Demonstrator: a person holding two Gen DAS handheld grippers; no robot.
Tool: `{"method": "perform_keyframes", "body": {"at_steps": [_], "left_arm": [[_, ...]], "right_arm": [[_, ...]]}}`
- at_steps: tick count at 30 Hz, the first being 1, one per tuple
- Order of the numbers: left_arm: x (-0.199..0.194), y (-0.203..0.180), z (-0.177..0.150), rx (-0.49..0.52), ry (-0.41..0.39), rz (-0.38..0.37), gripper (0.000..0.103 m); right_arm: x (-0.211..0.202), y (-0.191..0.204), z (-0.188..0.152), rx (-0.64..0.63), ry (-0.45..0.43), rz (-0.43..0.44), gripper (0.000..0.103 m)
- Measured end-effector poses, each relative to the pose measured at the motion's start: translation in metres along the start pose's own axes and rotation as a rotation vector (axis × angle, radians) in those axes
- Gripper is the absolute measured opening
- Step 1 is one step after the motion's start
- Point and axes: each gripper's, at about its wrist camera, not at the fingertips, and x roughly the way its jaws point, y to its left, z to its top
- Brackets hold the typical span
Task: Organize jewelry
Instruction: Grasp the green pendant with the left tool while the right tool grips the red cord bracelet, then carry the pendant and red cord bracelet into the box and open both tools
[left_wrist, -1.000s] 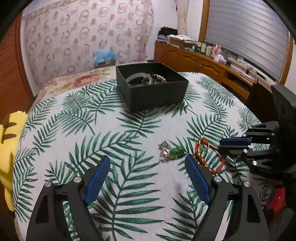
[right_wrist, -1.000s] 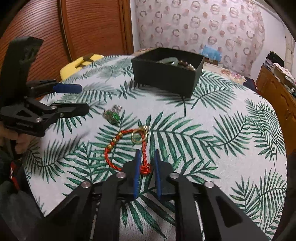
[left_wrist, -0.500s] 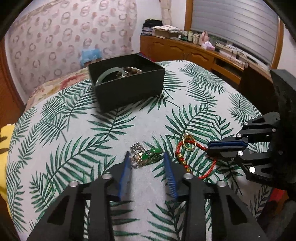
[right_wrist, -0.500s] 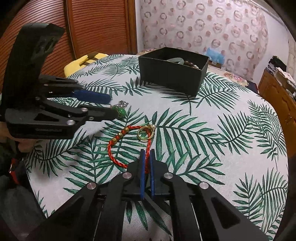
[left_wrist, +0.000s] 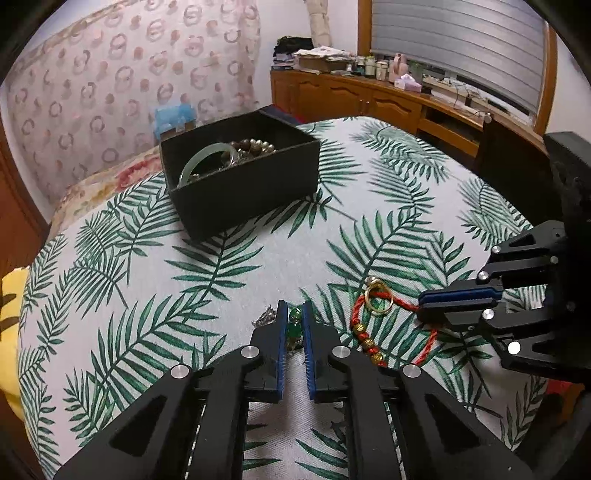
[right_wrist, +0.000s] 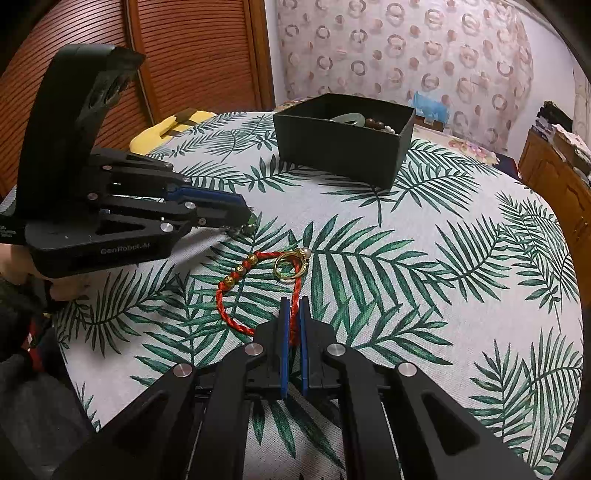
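A green-stone pendant with a silver chain (left_wrist: 294, 328) lies on the leaf-print cloth (left_wrist: 236, 266), and my left gripper (left_wrist: 294, 312) is shut on it. From the right wrist view the left gripper (right_wrist: 246, 218) comes in from the left, a green bead (right_wrist: 252, 222) showing at its tip. A red cord bracelet (right_wrist: 226, 295) with gold beads and a gold ring (right_wrist: 290, 266) lies just right of the pendant. My right gripper (right_wrist: 293, 307) is shut on its cord. The open black box (left_wrist: 240, 195) farther back holds a jade bangle (left_wrist: 207, 158) and brown beads (left_wrist: 255, 146).
A yellow object (left_wrist: 9, 314) hangs off the table's left edge. A wooden cabinet (left_wrist: 369, 99) loaded with clutter stands at the back right, and a slatted wooden door (right_wrist: 203, 55) behind the left side. A person's hand (right_wrist: 66, 284) holds the left gripper.
My left gripper moved in over the green pendant and its wide jaws came together on it. The right gripper kept still, its jaws tightening a little on the red cord.
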Motion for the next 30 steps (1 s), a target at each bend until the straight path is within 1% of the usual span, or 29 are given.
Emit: {"method": "perform_keyframes", "body": {"at_steps": [2,7,10,17,20,24,30], "left_arm": [[-0.003,0.003,0.002,-0.012,-0.013,0.001,0.007],[-0.017,0.021,0.008,-0.080,-0.061,-0.013,0.007],[-0.026,0.031,0.011,-0.117,-0.086,-0.033,0.007],[-0.044,0.038,0.017,-0.136,-0.132,0.000,0.007],[-0.051,0.040,0.019,-0.144,-0.154,0.012,0.007],[-0.059,0.041,0.021,-0.149,-0.179,0.018,0.007],[-0.064,0.040,0.022,-0.155,-0.201,0.018,0.007]], "right_arm": [[0.000,0.000,0.000,-0.001,0.000,-0.001,0.006],[0.000,0.000,0.000,0.000,0.001,0.001,0.006],[0.000,-0.001,0.000,0.000,0.001,0.001,0.006],[0.000,0.000,0.001,-0.003,0.001,0.001,0.006],[0.000,0.000,0.003,-0.007,0.002,0.006,0.003],[-0.010,0.001,0.012,-0.006,-0.037,0.014,0.003],[-0.033,0.006,0.036,-0.037,-0.103,-0.007,0.003]]}}
